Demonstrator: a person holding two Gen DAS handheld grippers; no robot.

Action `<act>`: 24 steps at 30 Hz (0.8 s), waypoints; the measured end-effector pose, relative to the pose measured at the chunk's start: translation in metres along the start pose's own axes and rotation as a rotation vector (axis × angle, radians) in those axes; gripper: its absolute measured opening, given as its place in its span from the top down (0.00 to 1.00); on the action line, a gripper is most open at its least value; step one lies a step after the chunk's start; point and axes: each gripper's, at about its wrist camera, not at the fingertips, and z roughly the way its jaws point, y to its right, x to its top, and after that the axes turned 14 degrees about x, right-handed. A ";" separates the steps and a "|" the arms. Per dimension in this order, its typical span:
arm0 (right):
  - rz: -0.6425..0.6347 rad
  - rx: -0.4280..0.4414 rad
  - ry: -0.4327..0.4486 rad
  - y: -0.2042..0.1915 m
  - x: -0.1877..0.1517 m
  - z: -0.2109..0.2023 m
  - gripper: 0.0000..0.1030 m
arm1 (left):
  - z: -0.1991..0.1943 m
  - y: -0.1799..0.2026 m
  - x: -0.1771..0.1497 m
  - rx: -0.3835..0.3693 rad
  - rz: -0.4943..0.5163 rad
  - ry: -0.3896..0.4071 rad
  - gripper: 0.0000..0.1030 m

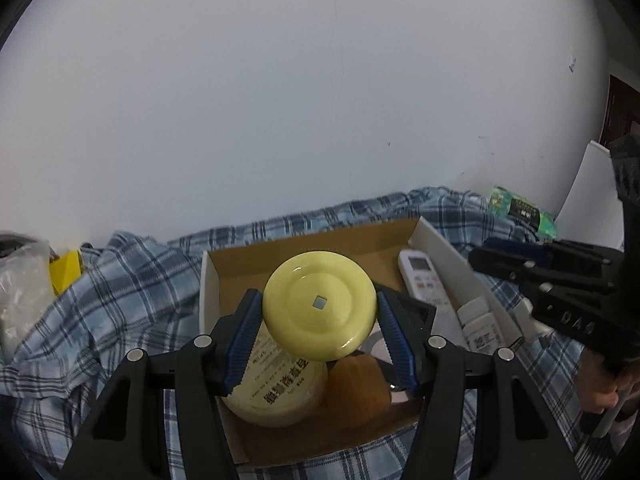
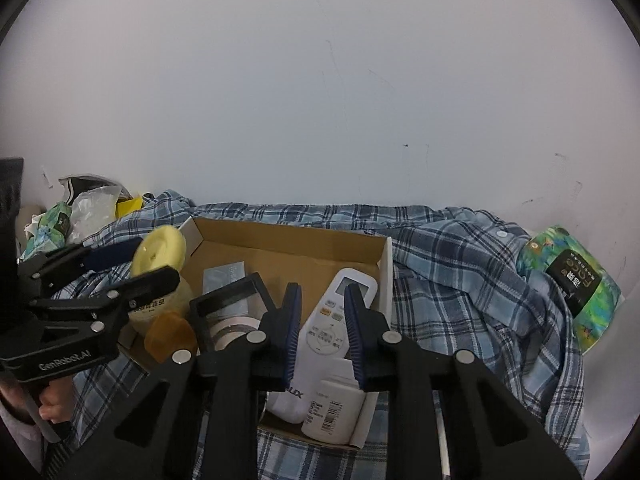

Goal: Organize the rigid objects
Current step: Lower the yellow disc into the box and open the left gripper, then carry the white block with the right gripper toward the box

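Note:
An open cardboard box [image 1: 320, 240] [image 2: 288, 240] lies on a blue plaid cloth. My left gripper [image 1: 318, 306] [image 2: 136, 264] is shut on the yellow lid [image 1: 320, 306] [image 2: 158, 254] of a pale yellow jar [image 1: 276, 392] standing in the box's left end. An amber jar [image 1: 358, 388] [image 2: 170, 334] stands beside it. My right gripper [image 2: 320, 308] hovers open above a white remote control [image 2: 334, 320] [image 1: 424, 280] in the box's right end, not touching it. A white bottle [image 2: 334, 412] [image 1: 480, 324] and a black frame [image 2: 228, 300] also lie in the box.
The plaid cloth [image 2: 460, 280] covers the surface up to a white wall. A green tissue pack [image 2: 572, 280] [image 1: 520, 210] lies at the right. Plastic bags and a yellow item [image 2: 128, 206] pile up at the far left.

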 end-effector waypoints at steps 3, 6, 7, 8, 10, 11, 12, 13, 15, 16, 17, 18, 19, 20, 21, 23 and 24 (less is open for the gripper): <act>0.005 -0.002 -0.002 0.006 0.000 0.001 0.79 | 0.006 0.000 -0.002 -0.004 0.006 -0.018 0.41; 0.009 -0.003 -0.009 0.006 0.000 0.001 0.79 | 0.009 0.002 -0.004 -0.013 0.006 -0.038 0.41; 0.008 -0.003 -0.017 0.006 -0.001 0.002 0.79 | 0.010 0.003 -0.005 -0.012 0.007 -0.041 0.41; 0.008 -0.005 -0.026 0.006 -0.001 0.004 0.79 | 0.010 0.003 -0.005 -0.010 0.009 -0.043 0.41; 0.008 -0.004 -0.048 0.005 -0.004 0.010 0.79 | 0.011 0.003 -0.005 -0.017 0.013 -0.050 0.40; 0.009 -0.004 -0.059 0.005 -0.005 0.012 0.79 | 0.011 0.004 -0.005 -0.022 0.014 -0.050 0.37; 0.010 -0.004 -0.071 0.005 -0.007 0.015 0.79 | 0.010 0.004 -0.005 -0.017 0.017 -0.043 0.28; 0.016 -0.004 -0.082 0.006 -0.008 0.016 0.77 | 0.009 0.005 -0.005 -0.011 0.019 -0.034 0.24; 0.041 0.011 -0.089 0.010 -0.008 0.015 0.72 | 0.001 0.006 -0.005 0.011 0.026 0.004 0.21; 0.054 0.015 -0.090 0.012 -0.008 0.013 0.69 | -0.002 0.006 -0.004 0.014 0.027 0.015 0.21; 0.063 0.017 -0.093 0.014 -0.008 0.010 0.63 | -0.006 0.006 -0.003 0.016 0.024 0.025 0.21; 0.070 0.017 -0.100 0.016 -0.008 0.006 0.61 | -0.008 0.006 -0.003 0.013 0.020 0.031 0.21; 0.077 0.015 -0.107 0.018 -0.008 0.002 0.60 | -0.012 0.006 -0.002 0.007 0.014 0.037 0.21; 0.084 0.014 -0.112 0.020 -0.009 -0.003 0.60 | -0.016 0.006 -0.002 0.000 0.009 0.041 0.21; 0.091 0.011 -0.113 0.024 -0.010 -0.011 0.60 | -0.019 0.007 -0.001 -0.006 0.011 0.042 0.21; 0.095 -0.007 -0.106 0.028 -0.012 -0.023 0.60 | -0.028 0.011 -0.002 -0.006 0.029 0.050 0.21; 0.089 -0.016 -0.103 0.029 -0.014 -0.030 0.60 | -0.032 0.013 -0.003 0.003 0.039 0.055 0.21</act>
